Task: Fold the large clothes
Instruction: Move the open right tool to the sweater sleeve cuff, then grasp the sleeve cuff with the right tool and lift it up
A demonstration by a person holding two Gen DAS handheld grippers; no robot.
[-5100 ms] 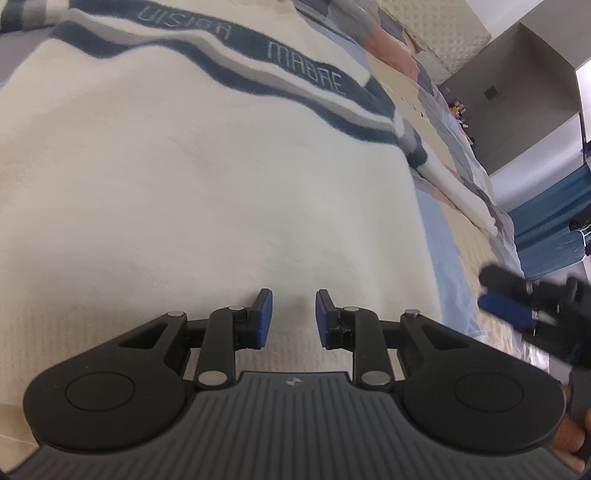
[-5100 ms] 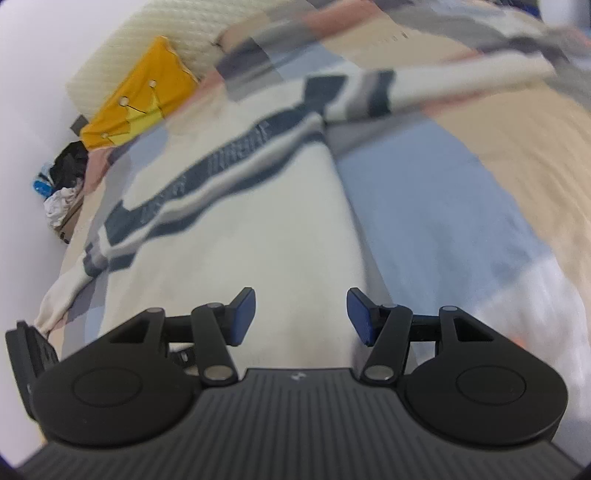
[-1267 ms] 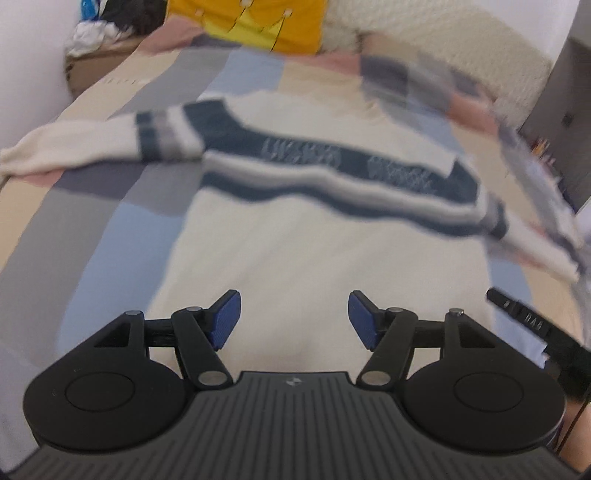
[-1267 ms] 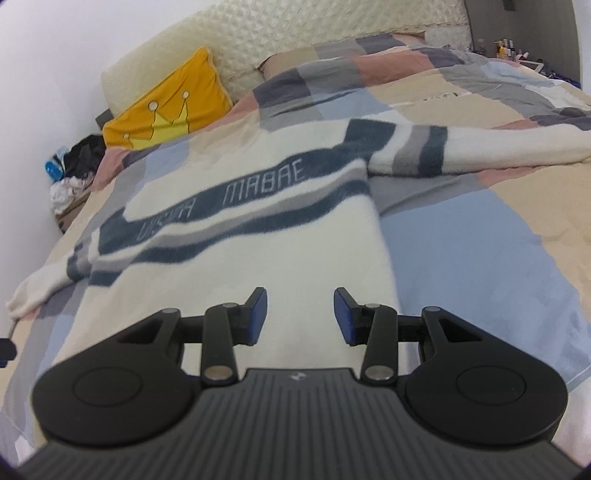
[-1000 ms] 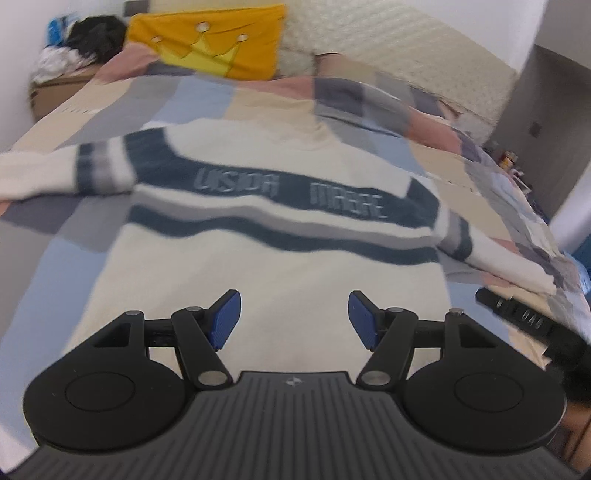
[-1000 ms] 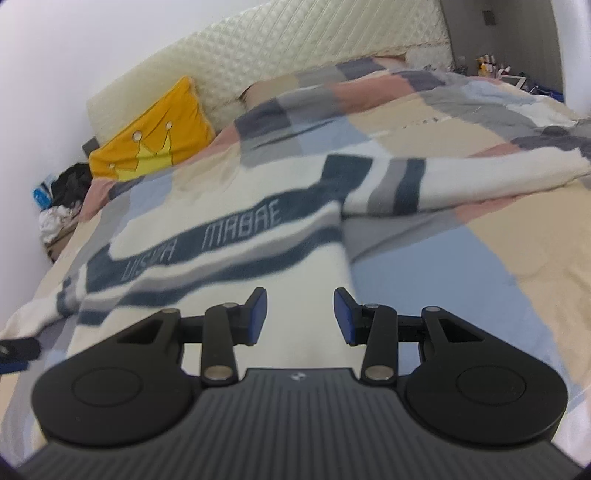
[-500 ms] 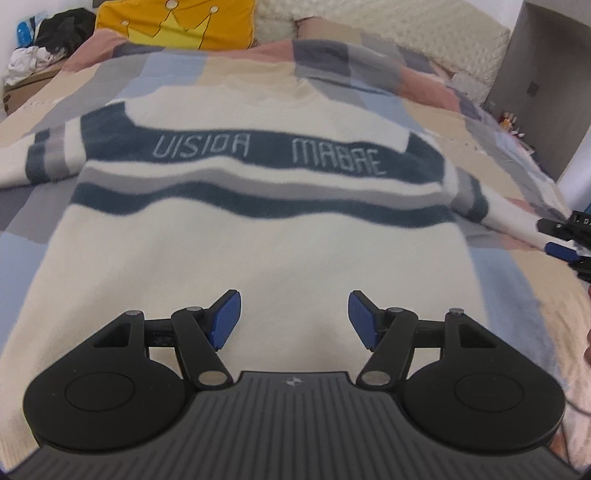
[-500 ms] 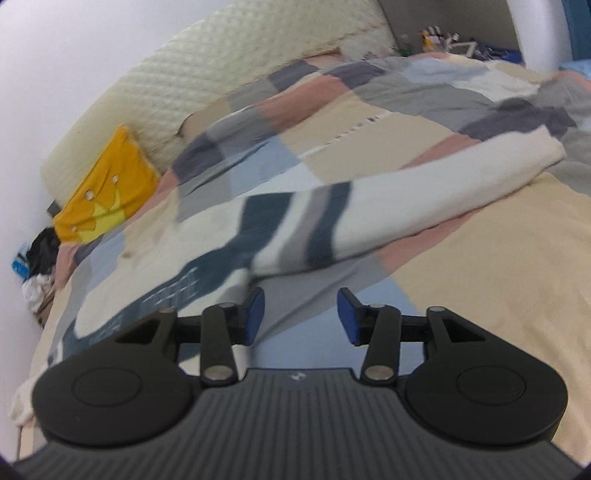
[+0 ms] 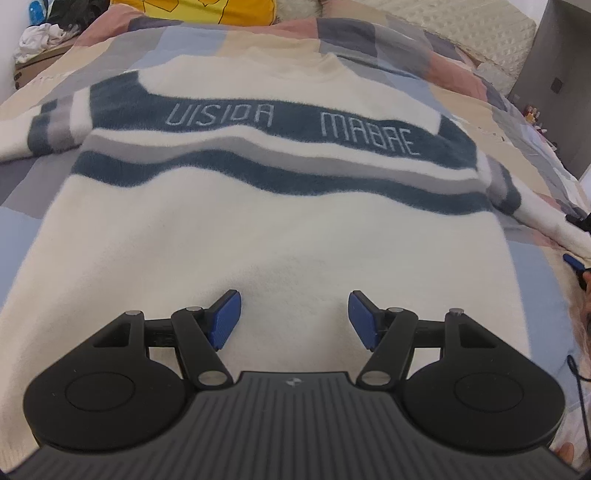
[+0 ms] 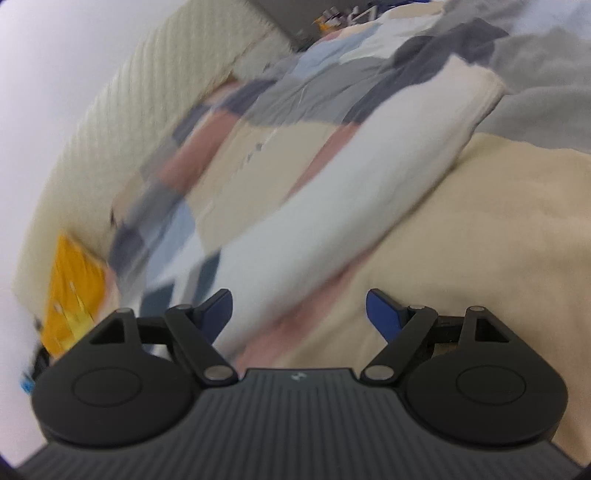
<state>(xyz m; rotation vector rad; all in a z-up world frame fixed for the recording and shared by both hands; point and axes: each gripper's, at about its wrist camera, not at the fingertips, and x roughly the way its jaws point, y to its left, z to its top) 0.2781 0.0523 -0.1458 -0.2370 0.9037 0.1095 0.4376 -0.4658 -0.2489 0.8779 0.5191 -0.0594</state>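
My L tool spread over sweater hem; R tool opening, empty, sleeve at 12. Risk: blurry fast approach, pinch grabs bedcover too.

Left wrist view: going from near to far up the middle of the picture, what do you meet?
left gripper, open over the cloth → plain cream body of the sweater → thin navy stripe → grey stripe → wide navy band with lettering → cream collar → patchwork bedspread → yellow pillow
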